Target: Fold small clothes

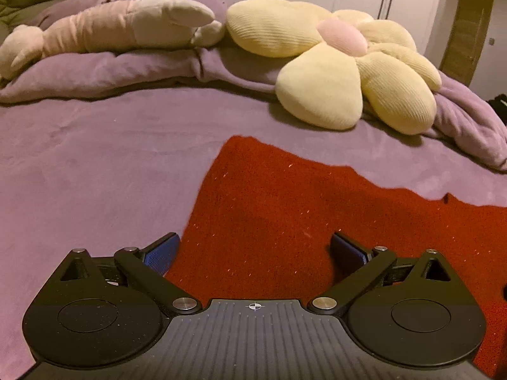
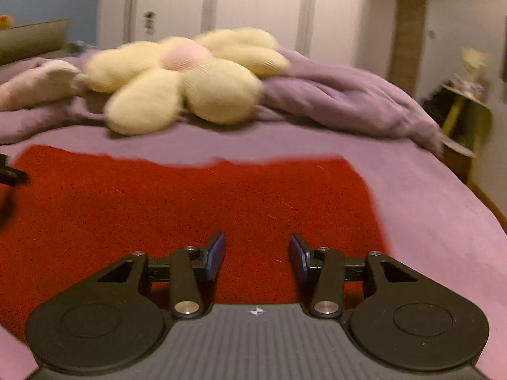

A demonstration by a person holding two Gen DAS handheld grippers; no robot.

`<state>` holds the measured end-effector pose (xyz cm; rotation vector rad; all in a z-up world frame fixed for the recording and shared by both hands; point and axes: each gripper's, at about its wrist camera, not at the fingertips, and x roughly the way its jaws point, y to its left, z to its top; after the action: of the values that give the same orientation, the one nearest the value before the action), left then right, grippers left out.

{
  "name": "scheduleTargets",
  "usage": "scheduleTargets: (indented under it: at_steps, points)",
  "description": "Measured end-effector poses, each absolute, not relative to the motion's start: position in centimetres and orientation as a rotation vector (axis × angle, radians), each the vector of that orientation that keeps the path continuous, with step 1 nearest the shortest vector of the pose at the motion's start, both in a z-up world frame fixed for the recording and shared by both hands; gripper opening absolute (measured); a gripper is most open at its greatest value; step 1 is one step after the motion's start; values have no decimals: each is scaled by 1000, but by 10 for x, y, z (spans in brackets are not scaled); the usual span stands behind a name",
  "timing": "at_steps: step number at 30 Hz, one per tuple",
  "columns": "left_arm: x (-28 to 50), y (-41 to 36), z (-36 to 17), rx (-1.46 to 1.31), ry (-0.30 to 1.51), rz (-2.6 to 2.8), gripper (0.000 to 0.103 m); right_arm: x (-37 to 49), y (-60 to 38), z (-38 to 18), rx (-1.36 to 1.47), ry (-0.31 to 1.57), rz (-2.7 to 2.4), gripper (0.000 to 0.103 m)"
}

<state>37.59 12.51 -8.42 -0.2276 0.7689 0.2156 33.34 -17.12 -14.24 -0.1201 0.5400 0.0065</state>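
A red knitted garment (image 1: pixel 285 202) lies flat on the purple bedsheet (image 1: pixel 95 164). My left gripper (image 1: pixel 255 250) hovers over its left edge with the jaws spread wide and nothing between the blue pads (image 1: pixel 160 253). In the right wrist view the same red garment (image 2: pixel 190 199) fills the middle, its right edge running down toward the near side. My right gripper (image 2: pixel 257 255) is over the garment's near right part, jaws partly apart, with only the flat cloth seen below them. A dark piece of the other gripper (image 2: pixel 9 171) shows at the left edge.
A yellow flower-shaped cushion (image 1: pixel 345 63) with a pink centre lies behind the garment. A pink plush toy (image 1: pixel 111 31) and a bunched purple blanket (image 1: pixel 126 69) run along the back. White wardrobe doors (image 2: pixel 253 6) stand behind the bed. A small side table (image 2: pixel 465 120) is at the right.
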Motion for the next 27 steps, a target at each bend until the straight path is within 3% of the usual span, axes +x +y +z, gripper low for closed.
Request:
scheduleTargets:
  at_steps: [10,13,17,21,22,23,26,27]
  points:
    - [330,149,-72,-300,806,165,103,301,-215,-133,-168,545,-163,42]
    - [300,165,-73,-322,802,137,103,281,-235,-130,-58,571,-170,42]
    - [280,177,-81,-396,830,27,103,260,-259,-129,145,611,-34,54]
    - [280,174,-88,-427,843,-45,102,257,-270,-139,259,649,44,56]
    - [282,173,-90,-437,853,-45,98,258,-270,-141,265,656,47,48]
    - [284,172,-91,-445,863,-49,93,259,-271,-141,282,658,63,33]
    - [287,171,-93,-447,883,-46,84,264,-260,-133,257,649,75,13]
    - [288,170,-93,-447,885,-38,84,263,-258,-130,253,634,91,12]
